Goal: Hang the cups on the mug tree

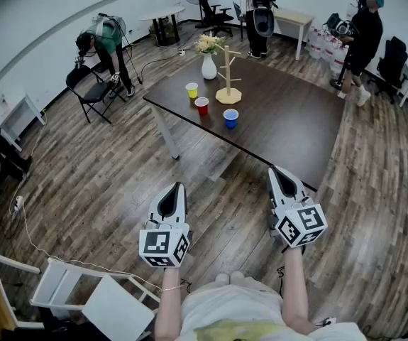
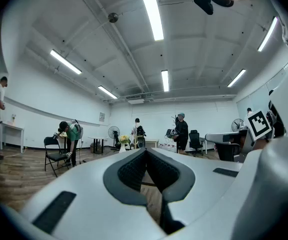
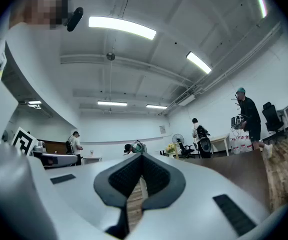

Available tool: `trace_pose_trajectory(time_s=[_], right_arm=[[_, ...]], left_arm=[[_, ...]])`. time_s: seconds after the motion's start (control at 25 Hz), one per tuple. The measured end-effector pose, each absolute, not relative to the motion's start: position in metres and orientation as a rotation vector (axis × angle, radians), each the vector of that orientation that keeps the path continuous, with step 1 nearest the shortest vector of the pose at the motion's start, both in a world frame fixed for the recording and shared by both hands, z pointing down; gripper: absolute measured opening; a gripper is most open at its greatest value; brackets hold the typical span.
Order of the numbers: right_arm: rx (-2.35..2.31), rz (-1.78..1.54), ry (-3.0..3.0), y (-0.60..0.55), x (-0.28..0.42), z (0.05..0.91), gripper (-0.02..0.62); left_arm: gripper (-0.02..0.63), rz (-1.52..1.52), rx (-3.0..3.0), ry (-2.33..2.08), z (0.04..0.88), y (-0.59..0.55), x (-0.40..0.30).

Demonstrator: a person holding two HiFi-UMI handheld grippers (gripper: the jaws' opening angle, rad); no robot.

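Observation:
On the dark table (image 1: pixel 282 119) stand a wooden mug tree (image 1: pixel 228 77), a yellow cup (image 1: pixel 191 90), a red cup (image 1: pixel 201 106) and a blue cup (image 1: pixel 230 118). No cup hangs on the tree. My left gripper (image 1: pixel 181 185) and right gripper (image 1: pixel 275 169) float over the wooden floor, well short of the table's near edge. Both are shut with nothing between their jaws. In the left gripper view my left gripper (image 2: pixel 145 151) has its tips together, and in the right gripper view my right gripper (image 3: pixel 141 156) does too. The mug tree (image 3: pixel 180 150) shows small and far off in the right gripper view.
A white vase of flowers (image 1: pixel 208 57) stands behind the cups. A folding chair (image 1: pixel 90 91) with a person bent over it is at the left, another person (image 1: pixel 360 41) stands at the right. A white chair (image 1: pixel 90 297) lies near my feet at the lower left.

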State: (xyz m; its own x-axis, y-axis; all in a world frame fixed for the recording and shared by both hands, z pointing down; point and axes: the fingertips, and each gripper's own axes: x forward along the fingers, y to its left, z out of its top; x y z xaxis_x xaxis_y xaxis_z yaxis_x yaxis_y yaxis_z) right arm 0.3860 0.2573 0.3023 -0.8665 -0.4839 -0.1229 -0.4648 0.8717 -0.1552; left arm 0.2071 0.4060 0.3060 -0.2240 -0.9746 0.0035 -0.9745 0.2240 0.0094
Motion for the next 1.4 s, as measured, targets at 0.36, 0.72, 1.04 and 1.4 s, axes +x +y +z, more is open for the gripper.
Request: trace_pose_trajectory(time_s=[0.36,0.72,1.04,1.4], right_arm=[[-0.730,-0.195,2.874,0.244,0.393,0.304,0.021],[-0.713,-0.246,2.861,0.233,0.394,0.309,0.021],[-0.709,-0.276,2.867,0.208,0.374,0.317,0.021],[-0.712,-0.303,2.886,0.158,0.312,0.329,0.021]], left_arm=[[0.023,-0.032,1.949,-2.438,0.308,0.393,0.216],[0.023,-0.050,1.922,-2.436,0.314,0.386,0.226],[0.023,-0.043,1.897,-2.425,0.322,0.363,0.208],[0.023,-0.049,1.907,-2.387,0.333,0.307,0.152]])
